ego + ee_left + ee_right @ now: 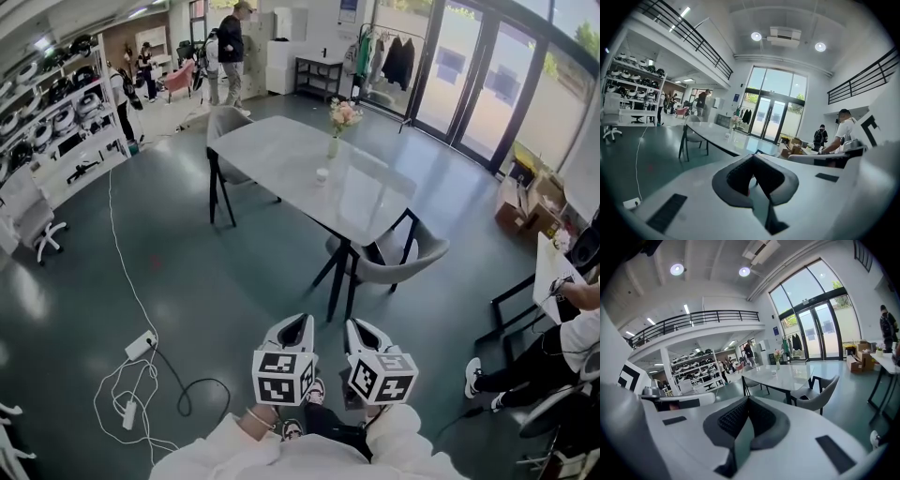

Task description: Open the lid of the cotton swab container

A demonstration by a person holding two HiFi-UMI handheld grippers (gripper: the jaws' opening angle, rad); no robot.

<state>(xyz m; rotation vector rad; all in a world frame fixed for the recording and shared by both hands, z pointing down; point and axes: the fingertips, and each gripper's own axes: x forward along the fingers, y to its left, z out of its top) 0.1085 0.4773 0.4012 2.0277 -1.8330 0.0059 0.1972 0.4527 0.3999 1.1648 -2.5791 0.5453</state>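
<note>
A small white cotton swab container (322, 174) stands on the grey table (281, 150), next to a vase of flowers (335, 141). Both grippers hang far short of the table, over the dark floor, side by side. The left gripper (302, 323) is shut with nothing between its jaws. Just beside it, the right gripper (354, 328) is shut and empty too. In the left gripper view the closed left gripper (752, 159) points toward the table, where the container (726, 136) is a tiny white spot. From the right gripper (747, 401) the container (773, 373) also shows far off.
Grey chairs (398, 258) stand at the table's near and far ends. A white power strip and cable (139, 347) lie on the floor to the left. Shelves (56, 122) line the left wall. A seated person (553, 347) and desks are at the right; other people stand at the back.
</note>
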